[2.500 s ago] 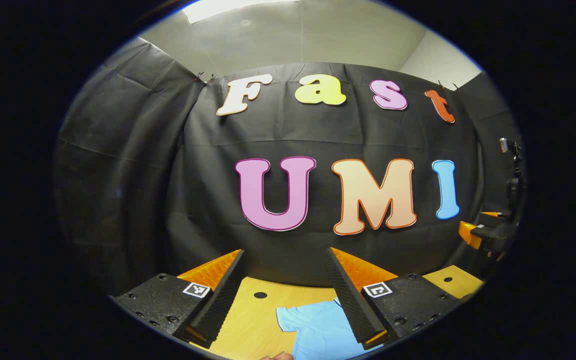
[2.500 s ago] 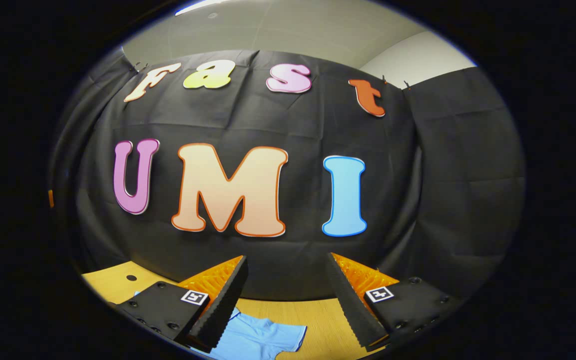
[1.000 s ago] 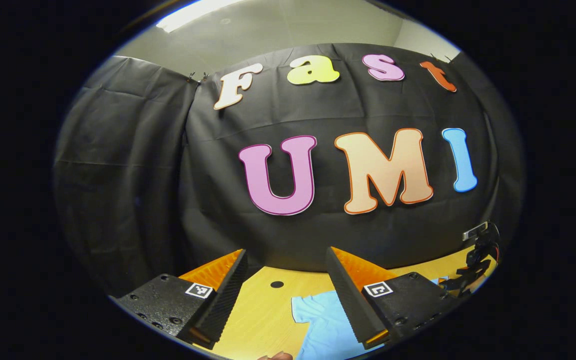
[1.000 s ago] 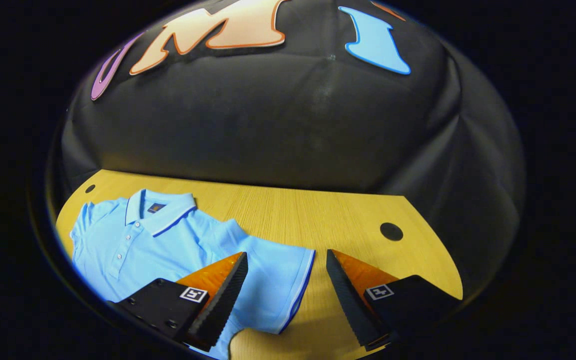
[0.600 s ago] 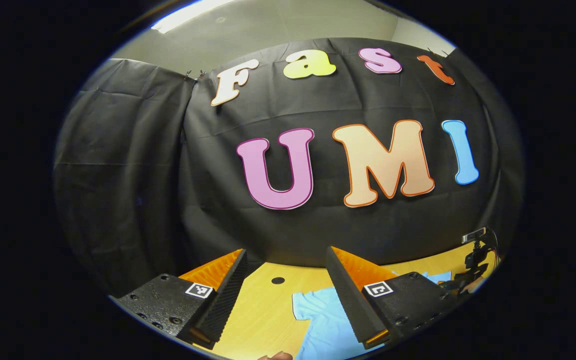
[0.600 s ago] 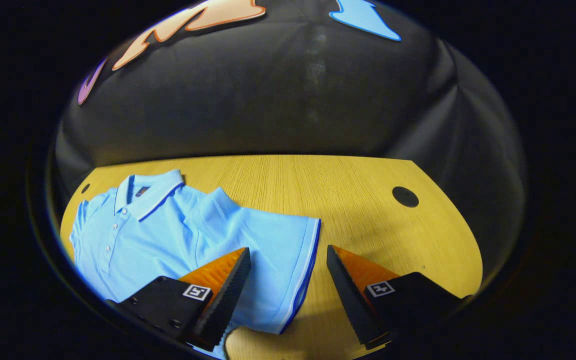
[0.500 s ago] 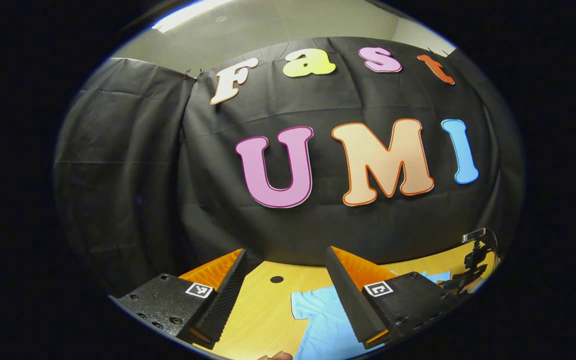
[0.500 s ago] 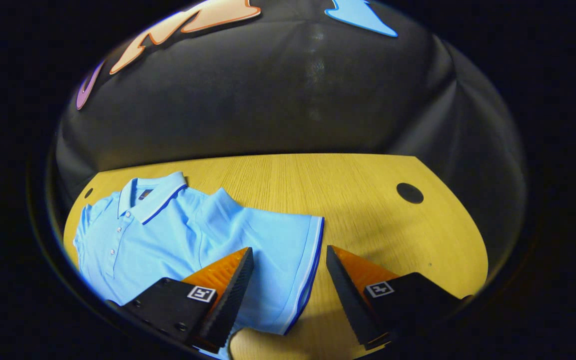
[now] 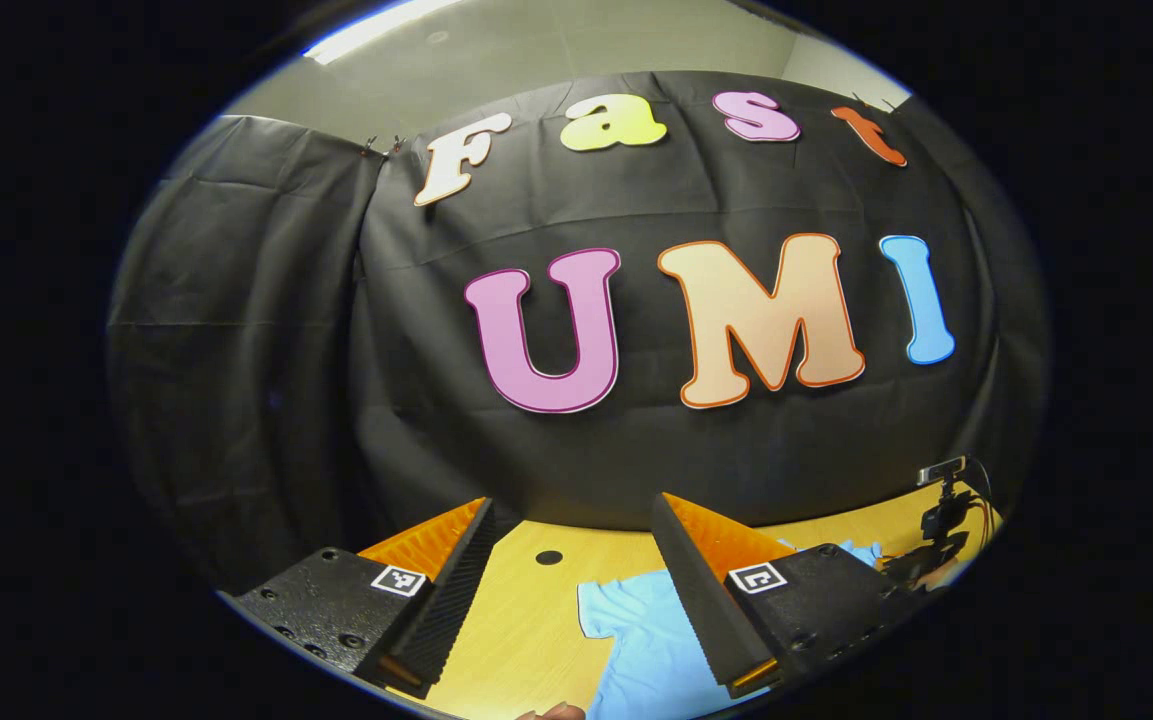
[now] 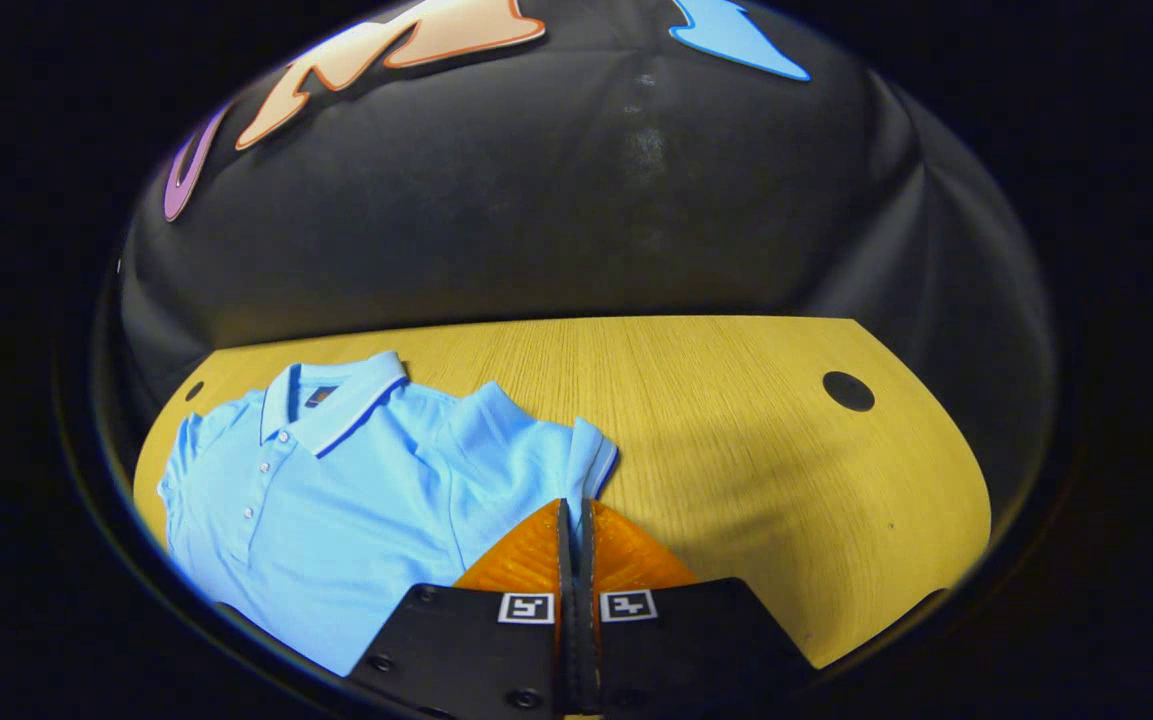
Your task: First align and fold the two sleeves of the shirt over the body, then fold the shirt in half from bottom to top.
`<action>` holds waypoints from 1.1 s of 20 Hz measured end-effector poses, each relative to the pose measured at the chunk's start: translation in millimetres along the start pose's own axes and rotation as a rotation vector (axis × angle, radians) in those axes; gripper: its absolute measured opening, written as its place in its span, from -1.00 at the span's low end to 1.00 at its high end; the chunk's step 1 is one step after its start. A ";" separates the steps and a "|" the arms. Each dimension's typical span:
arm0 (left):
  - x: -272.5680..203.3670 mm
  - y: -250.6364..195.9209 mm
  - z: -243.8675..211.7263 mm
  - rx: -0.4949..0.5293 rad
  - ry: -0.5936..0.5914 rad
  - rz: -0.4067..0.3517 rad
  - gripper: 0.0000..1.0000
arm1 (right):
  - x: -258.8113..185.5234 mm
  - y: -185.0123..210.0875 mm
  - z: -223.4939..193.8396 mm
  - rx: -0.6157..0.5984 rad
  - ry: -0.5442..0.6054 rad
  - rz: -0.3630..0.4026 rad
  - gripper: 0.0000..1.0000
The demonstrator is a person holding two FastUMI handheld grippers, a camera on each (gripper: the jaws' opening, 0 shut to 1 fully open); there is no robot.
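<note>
A light blue polo shirt [image 10: 356, 500] lies face up on the wooden table [image 10: 736, 420], collar toward the booth wall. In the right gripper view my right gripper [image 10: 573, 510] is shut on the shirt's sleeve [image 10: 581, 455], which bunches up at the fingertips. In the left gripper view my left gripper [image 9: 571, 590] stands open above the table's edge, level with the wall, with part of the shirt [image 9: 636, 630] below its right finger. The right gripper [image 9: 941, 545] shows small at the far right of that view.
The table has a round black hole near its far right corner [image 10: 848, 391] and another near the far left [image 9: 548, 557]. Black cloth walls close the table's back and sides. A fingertip [image 9: 556, 712] shows at the bottom edge of the left gripper view.
My right gripper tilted down to the table, came over the sleeve's hem and closed on it, bunching the cloth. The left gripper has barely shifted and stays open.
</note>
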State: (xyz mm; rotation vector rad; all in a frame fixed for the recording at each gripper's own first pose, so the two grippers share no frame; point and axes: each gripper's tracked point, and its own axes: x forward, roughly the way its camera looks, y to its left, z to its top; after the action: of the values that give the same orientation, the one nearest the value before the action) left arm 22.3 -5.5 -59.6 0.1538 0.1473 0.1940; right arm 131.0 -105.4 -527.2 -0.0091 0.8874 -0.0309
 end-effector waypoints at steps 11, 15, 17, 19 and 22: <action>-4.0 10.3 -17.0 -0.021 0.031 0.005 0.87 | -21.5 117.7 18.5 0.056 -0.060 0.193 -0.95; -4.5 17.9 -26.7 -0.016 0.053 0.018 0.87 | -20.8 153.2 -6.8 0.033 -0.028 0.240 -0.95; -3.1 17.4 -35.9 -0.016 0.070 0.020 0.87 | -19.8 161.6 -14.7 0.035 -0.008 0.252 -0.95; 1.4 14.2 -44.9 -0.017 0.088 0.014 0.87 | -25.2 169.5 -20.0 0.060 0.020 0.283 -0.91; 17.2 1.1 -60.4 -0.047 0.110 -0.011 0.87 | -51.1 170.7 11.2 0.060 -0.067 0.348 0.52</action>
State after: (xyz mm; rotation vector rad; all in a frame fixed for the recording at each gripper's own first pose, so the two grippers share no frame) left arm 29.2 7.3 -120.7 0.0955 0.2528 0.1953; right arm 111.4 66.7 -484.1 0.1991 0.8109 0.2664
